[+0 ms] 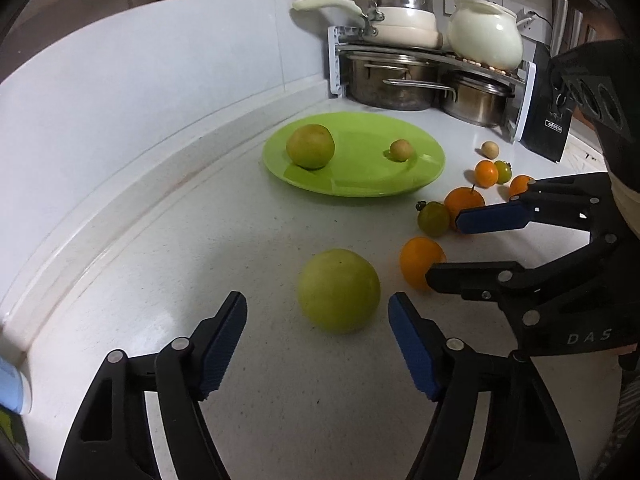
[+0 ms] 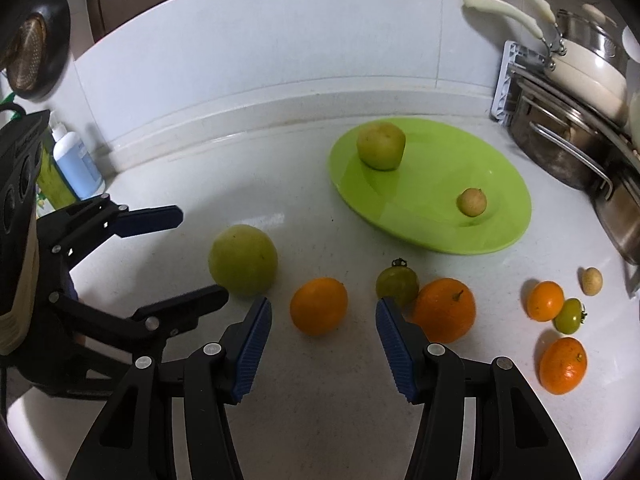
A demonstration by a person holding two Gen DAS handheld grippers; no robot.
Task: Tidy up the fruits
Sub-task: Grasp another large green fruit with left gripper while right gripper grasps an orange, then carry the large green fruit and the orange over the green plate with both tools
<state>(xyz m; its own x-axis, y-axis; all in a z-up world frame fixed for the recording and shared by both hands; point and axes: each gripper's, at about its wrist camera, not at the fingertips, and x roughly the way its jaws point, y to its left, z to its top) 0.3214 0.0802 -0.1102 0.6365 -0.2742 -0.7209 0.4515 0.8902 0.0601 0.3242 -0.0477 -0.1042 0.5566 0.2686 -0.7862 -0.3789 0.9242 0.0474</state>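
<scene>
Blue-padded fingers of the left gripper point(image 1: 318, 344) stand apart over the white counter point(image 1: 168, 264), with a large green fruit point(image 1: 338, 290) just ahead of their tips and neither pad touching it. Its jaws are open. Beside that fruit, toward the right gripper point(image 2: 323, 346), lies an orange point(image 2: 319, 306); this orange sits just ahead of the right gripper's spread pads, clear of both, so that gripper is open too and holds nothing.

Near the counter's back edge a green plate point(image 2: 500, 236) carries a yellow-green fruit point(image 2: 381, 146) on its wall side and a small pale fruit point(image 2: 472, 202) nearer the pots. Between plate and right gripper, a green tomato point(image 2: 397, 283) touches a bigger orange point(image 2: 445, 309).

Further toward the counter's right end lies a loose cluster: a small orange point(image 2: 545, 301) touching another green tomato point(image 2: 570, 316), a pale little fruit point(image 2: 592, 281) just behind them, and one more orange point(image 2: 563, 365) nearest the front edge.

A rack of steel pots point(image 1: 404, 80) and cream pans fills the back right corner; a blue-white bottle point(image 2: 76, 160) stands at the back left by the wall.
</scene>
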